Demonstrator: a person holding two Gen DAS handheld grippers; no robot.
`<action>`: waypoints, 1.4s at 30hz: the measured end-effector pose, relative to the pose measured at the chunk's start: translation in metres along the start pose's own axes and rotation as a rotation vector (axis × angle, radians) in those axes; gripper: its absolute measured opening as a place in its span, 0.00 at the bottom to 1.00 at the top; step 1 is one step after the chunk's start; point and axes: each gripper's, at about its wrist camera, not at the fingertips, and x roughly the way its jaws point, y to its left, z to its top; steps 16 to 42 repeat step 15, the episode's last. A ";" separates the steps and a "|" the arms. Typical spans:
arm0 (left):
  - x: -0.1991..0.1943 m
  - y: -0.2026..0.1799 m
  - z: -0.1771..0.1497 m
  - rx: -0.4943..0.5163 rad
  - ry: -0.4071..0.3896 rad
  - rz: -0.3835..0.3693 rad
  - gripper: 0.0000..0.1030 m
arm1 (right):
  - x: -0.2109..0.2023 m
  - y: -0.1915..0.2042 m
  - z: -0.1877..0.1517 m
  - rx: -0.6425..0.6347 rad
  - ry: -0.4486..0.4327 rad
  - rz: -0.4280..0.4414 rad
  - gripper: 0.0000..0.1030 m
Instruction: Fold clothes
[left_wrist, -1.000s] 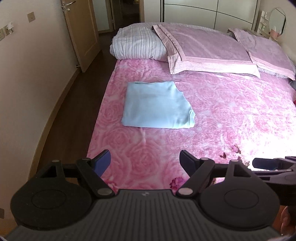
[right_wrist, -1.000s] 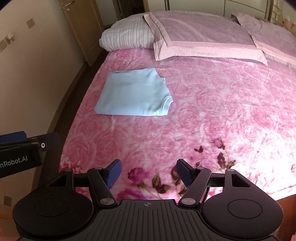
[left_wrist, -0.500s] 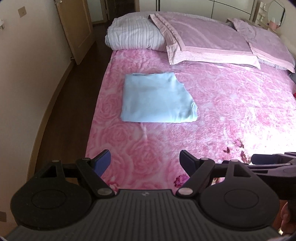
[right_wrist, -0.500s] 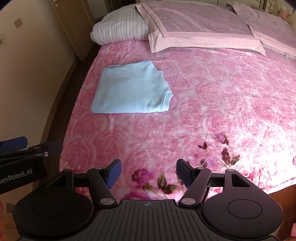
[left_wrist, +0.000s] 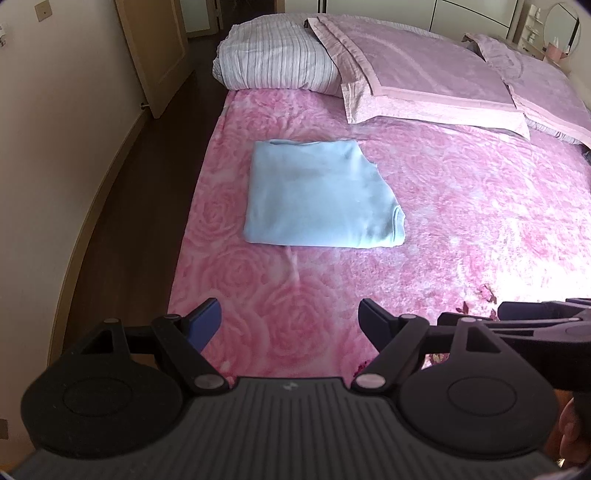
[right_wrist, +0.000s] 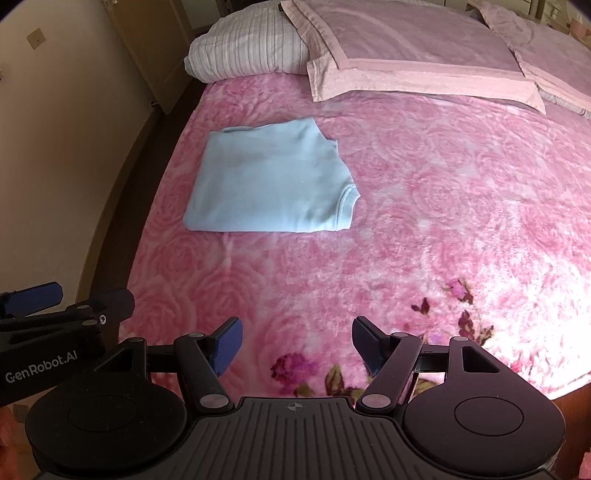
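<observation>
A light blue garment lies folded into a flat rectangle on the pink rose bedspread, near the bed's left side. It also shows in the right wrist view, with a ribbed cuff at its right corner. My left gripper is open and empty, held above the near end of the bed, well short of the garment. My right gripper is open and empty, above the floral near edge of the bedspread. The left gripper shows at the left edge of the right wrist view.
A striped pillow and two pink pillows lie at the head of the bed. A wall and a strip of dark floor run along the bed's left side. A door stands at the far left.
Both grippers have moved forward over the bed, so the folded garment looks closer and larger. The garment has not moved. Both grippers stay open.
</observation>
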 end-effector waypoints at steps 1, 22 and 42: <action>0.001 0.000 0.001 0.000 0.000 0.000 0.77 | 0.001 0.000 0.002 0.001 0.000 -0.001 0.67; 0.015 0.012 0.017 0.008 -0.004 -0.019 0.77 | 0.012 0.009 0.018 0.001 0.007 -0.020 0.67; 0.015 0.012 0.017 0.008 -0.004 -0.019 0.77 | 0.012 0.009 0.018 0.001 0.007 -0.020 0.67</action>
